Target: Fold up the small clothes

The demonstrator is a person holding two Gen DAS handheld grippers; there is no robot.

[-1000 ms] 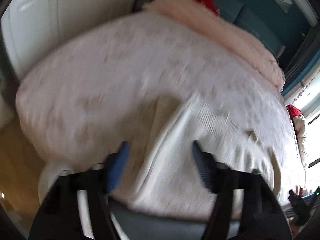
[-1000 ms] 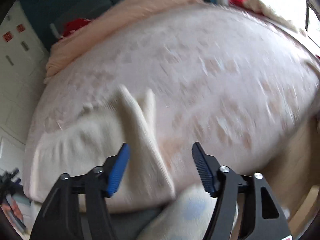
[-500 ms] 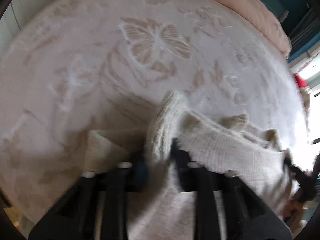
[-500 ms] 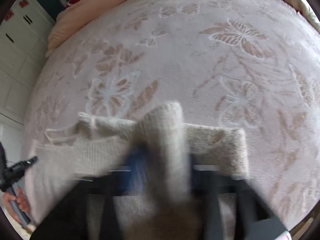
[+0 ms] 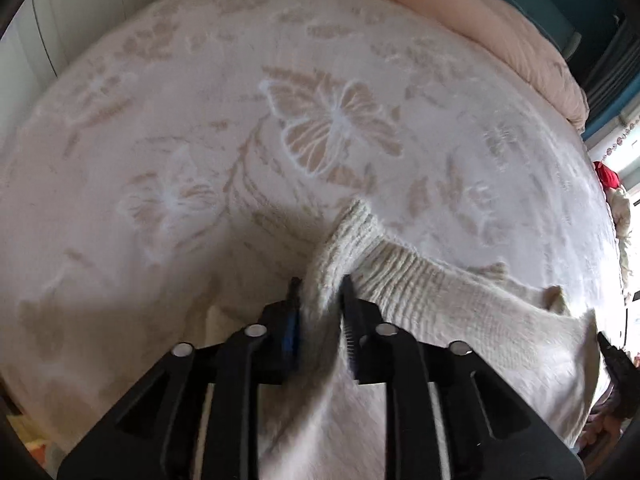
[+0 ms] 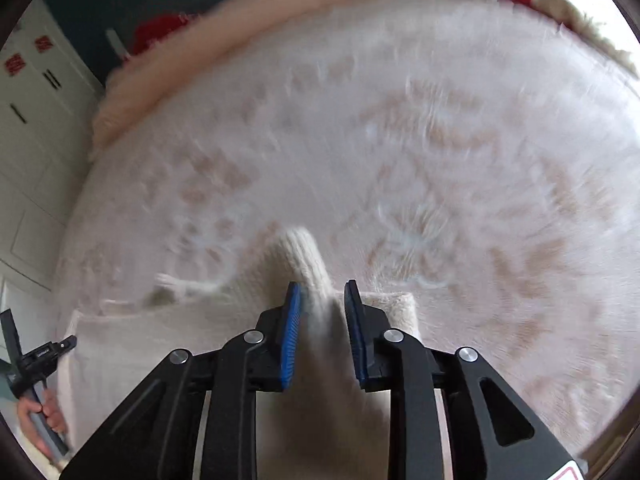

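Left gripper [image 5: 320,304] and right gripper [image 6: 322,312]: matte black angular linkage arms with triangular cut-outs, silver round screw heads at the joints, ribbed blue finger pads [image 6: 290,336]. A bare-skinned hand [image 6: 42,420] grips a black handle.

Cream ribbed knit garment [image 5: 440,304], bunched on bed

The sweater [image 5: 460,320] lies on the blanket [image 5: 200,140], the pillow [image 5: 480,12] behind.
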